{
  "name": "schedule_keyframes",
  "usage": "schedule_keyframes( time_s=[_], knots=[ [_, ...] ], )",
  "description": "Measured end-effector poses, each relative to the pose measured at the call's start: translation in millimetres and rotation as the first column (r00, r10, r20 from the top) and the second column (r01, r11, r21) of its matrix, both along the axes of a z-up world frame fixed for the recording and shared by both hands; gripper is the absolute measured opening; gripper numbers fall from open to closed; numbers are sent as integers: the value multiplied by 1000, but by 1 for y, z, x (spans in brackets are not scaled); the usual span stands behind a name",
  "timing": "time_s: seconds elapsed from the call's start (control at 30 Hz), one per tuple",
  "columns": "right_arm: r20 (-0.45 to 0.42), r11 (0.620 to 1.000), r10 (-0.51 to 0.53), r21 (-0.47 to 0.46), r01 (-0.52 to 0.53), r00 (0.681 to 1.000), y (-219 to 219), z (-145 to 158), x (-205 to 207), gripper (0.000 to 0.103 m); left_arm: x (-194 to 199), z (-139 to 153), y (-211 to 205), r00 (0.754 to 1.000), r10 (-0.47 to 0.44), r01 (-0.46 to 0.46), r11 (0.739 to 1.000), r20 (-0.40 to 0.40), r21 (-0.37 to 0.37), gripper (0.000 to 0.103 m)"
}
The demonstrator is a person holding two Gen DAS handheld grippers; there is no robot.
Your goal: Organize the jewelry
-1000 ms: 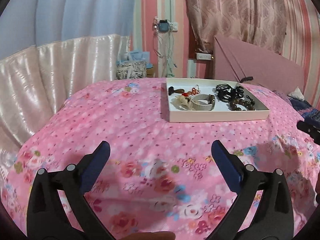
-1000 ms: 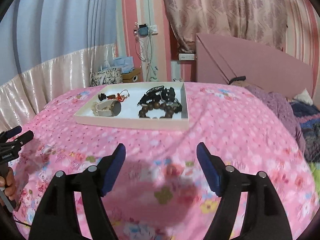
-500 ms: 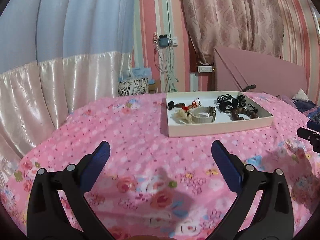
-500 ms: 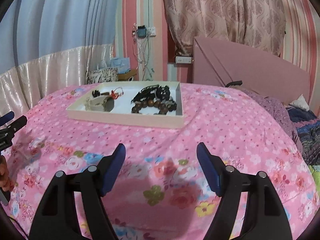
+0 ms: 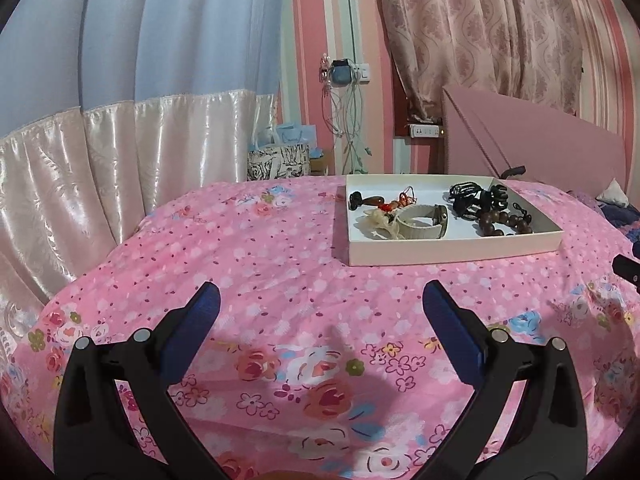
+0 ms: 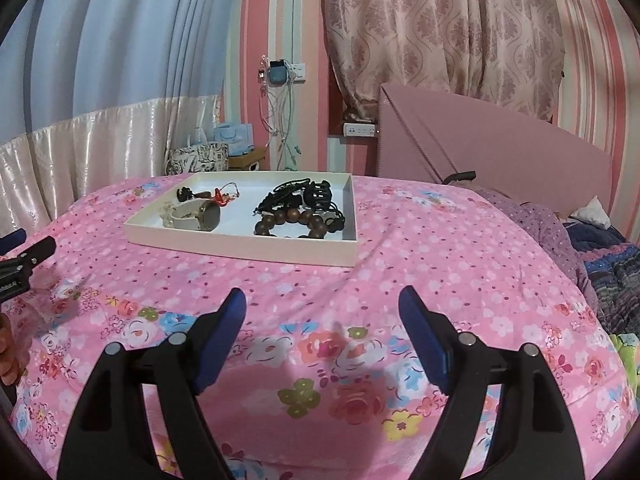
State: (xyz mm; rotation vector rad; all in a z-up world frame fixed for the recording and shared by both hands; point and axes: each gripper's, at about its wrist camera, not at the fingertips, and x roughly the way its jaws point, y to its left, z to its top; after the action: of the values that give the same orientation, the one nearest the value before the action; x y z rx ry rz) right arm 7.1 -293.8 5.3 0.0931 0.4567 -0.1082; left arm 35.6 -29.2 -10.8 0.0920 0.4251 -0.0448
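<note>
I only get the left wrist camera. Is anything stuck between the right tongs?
Observer: No. The right tongs are opening, and only the pink bedspread shows between them.
Operator: I just see the watch's strap. What's its face like?
Observer: From the right wrist camera, the watch shows a round, dark dial.
</note>
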Motion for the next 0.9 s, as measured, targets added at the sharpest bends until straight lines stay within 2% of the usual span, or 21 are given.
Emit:
schedule_keyframes(
  time_s=[0.9],
  knots=[
    [-18,1000,-14,-2,14,1000,-1,0,3,80,-1,1,-2,1000,-8,8,1000,6,15,100]
  ],
)
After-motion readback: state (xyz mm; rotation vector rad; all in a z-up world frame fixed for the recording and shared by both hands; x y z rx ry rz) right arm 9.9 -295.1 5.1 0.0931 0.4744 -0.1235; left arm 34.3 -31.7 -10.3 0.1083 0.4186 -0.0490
